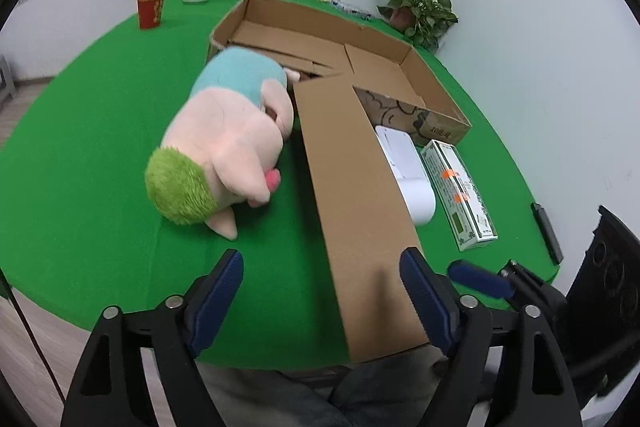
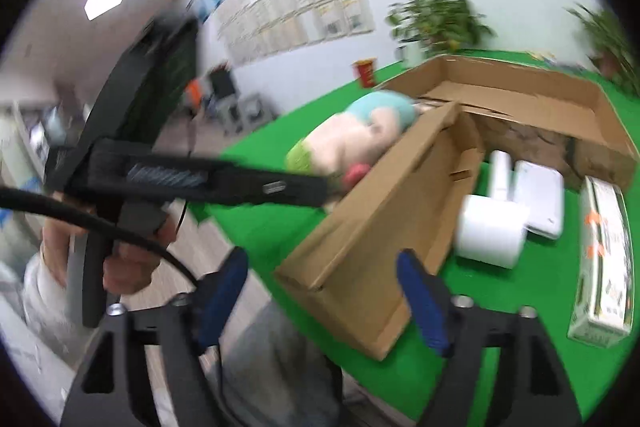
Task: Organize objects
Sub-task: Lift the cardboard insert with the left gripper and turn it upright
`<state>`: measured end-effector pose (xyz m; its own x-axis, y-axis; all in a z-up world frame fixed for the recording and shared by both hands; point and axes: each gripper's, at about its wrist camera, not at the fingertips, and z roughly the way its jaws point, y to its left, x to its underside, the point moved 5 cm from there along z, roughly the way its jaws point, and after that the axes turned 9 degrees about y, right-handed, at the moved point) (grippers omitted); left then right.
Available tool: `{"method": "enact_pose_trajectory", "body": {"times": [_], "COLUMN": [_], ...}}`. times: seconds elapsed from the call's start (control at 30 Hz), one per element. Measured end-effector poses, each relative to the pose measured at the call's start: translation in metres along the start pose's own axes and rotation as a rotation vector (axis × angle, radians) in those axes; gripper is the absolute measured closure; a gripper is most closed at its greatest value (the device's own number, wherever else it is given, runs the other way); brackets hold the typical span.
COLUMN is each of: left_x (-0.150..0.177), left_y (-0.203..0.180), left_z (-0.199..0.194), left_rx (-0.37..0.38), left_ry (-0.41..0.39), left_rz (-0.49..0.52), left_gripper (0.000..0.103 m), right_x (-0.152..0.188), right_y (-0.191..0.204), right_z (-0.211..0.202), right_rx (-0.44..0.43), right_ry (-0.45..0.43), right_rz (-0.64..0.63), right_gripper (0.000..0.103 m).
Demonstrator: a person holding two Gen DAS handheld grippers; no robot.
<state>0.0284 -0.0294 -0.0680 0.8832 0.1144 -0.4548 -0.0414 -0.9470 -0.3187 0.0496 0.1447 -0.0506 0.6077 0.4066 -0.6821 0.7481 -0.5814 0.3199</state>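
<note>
1. Up close, the left gripper (image 1: 322, 291) has its fingers spread apart with nothing clamped; the long flap (image 1: 356, 207) of the cardboard box (image 1: 416, 83) lies between them.
2. Likewise the right gripper (image 2: 322, 291) is spread wide and empty, over the flap's near end.
3. Left of the flap, a plush pig (image 1: 224, 143) lies on the green table (image 1: 92, 147), its head against the box.
4. Right of the flap lie a white roll (image 2: 490, 231), a white pouch (image 2: 538, 199) and a green-and-white carton (image 2: 604, 259).
</note>
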Motion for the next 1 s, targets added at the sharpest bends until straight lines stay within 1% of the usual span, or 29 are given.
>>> {"method": "enact_pose_trajectory", "body": {"times": [0.07, 0.13, 0.2, 0.27, 0.3, 0.37, 0.43, 0.47, 0.53, 0.6, 0.63, 0.67, 0.7, 0.73, 0.83, 0.87, 0.93, 1.0], "left_x": [-0.001, -0.003, -0.005, -0.008, -0.01, -0.013, -0.016, -0.016, -0.017, -0.018, -0.018, -0.018, -0.017, -0.016, -0.012, -0.012, -0.012, -0.012], "left_y": [-0.007, -0.017, -0.025, -0.029, -0.029, -0.028, -0.027, -0.026, -0.024, -0.024, -0.024, -0.023, -0.022, -0.021, -0.019, -0.018, -0.017, -0.017], "left_z": [-0.002, -0.002, -0.002, -0.002, -0.002, -0.002, -0.001, -0.001, 0.002, 0.007, 0.01, 0.014, 0.019, 0.023, 0.034, 0.035, 0.036, 0.035], "left_rx": [-0.017, -0.003, 0.013, 0.018, 0.015, 0.018, 0.017, 0.015, 0.005, -0.002, -0.015, -0.037, -0.054, -0.064, -0.083, -0.091, -0.096, -0.087], "left_ry": [-0.021, -0.032, -0.04, -0.045, -0.046, -0.046, -0.043, -0.041, -0.031, -0.021, -0.016, -0.01, -0.002, 0.007, 0.026, 0.024, 0.026, 0.033], "left_rz": [0.032, 0.06, 0.075, 0.085, 0.083, 0.078, 0.072, 0.074, 0.076, 0.083, 0.089, 0.094, 0.1, 0.104, 0.111, 0.115, 0.115, 0.117], "left_gripper": [0.018, 0.018, 0.018, 0.018, 0.018, 0.019, 0.02, 0.02, 0.025, 0.033, 0.035, 0.038, 0.042, 0.043, 0.048, 0.048, 0.049, 0.052], "right_x": [0.0, 0.003, 0.004, 0.002, -0.001, -0.005, -0.005, -0.005, -0.006, -0.005, -0.004, -0.003, -0.001, 0.002, 0.007, 0.009, 0.009, 0.006], "right_y": [-0.021, -0.044, -0.055, -0.047, -0.038, -0.024, -0.011, -0.006, 0.004, 0.006, 0.005, 0.001, -0.006, -0.015, -0.045, -0.054, -0.061, -0.056], "right_z": [-0.007, -0.009, -0.004, 0.001, 0.004, 0.01, 0.02, 0.023, 0.028, 0.026, 0.024, 0.021, 0.018, 0.014, 0.007, 0.008, 0.013, 0.016], "right_rx": [-0.03, -0.051, -0.084, -0.121, -0.133, -0.14, -0.15, -0.146, -0.149, -0.162, -0.173, -0.18, -0.177, -0.164, -0.122, -0.098, -0.087, -0.122], "right_ry": [-0.02, -0.033, -0.03, -0.037, -0.039, -0.036, -0.01, -0.002, 0.001, -0.005, -0.01, -0.016, -0.024, -0.033, -0.055, -0.049, -0.029, -0.03], "right_rz": [0.101, 0.206, 0.267, 0.243, 0.207, 0.159, 0.103, 0.081, 0.036, 0.017, 0.021, 0.031, 0.053, 0.086, 0.201, 0.234, 0.257, 0.251], "right_gripper": [0.024, 0.024, 0.028, 0.042, 0.045, 0.061, 0.07, 0.07, 0.07, 0.069, 0.064, 0.054, 0.049, 0.043, 0.042, 0.042, 0.043, 0.053]}}
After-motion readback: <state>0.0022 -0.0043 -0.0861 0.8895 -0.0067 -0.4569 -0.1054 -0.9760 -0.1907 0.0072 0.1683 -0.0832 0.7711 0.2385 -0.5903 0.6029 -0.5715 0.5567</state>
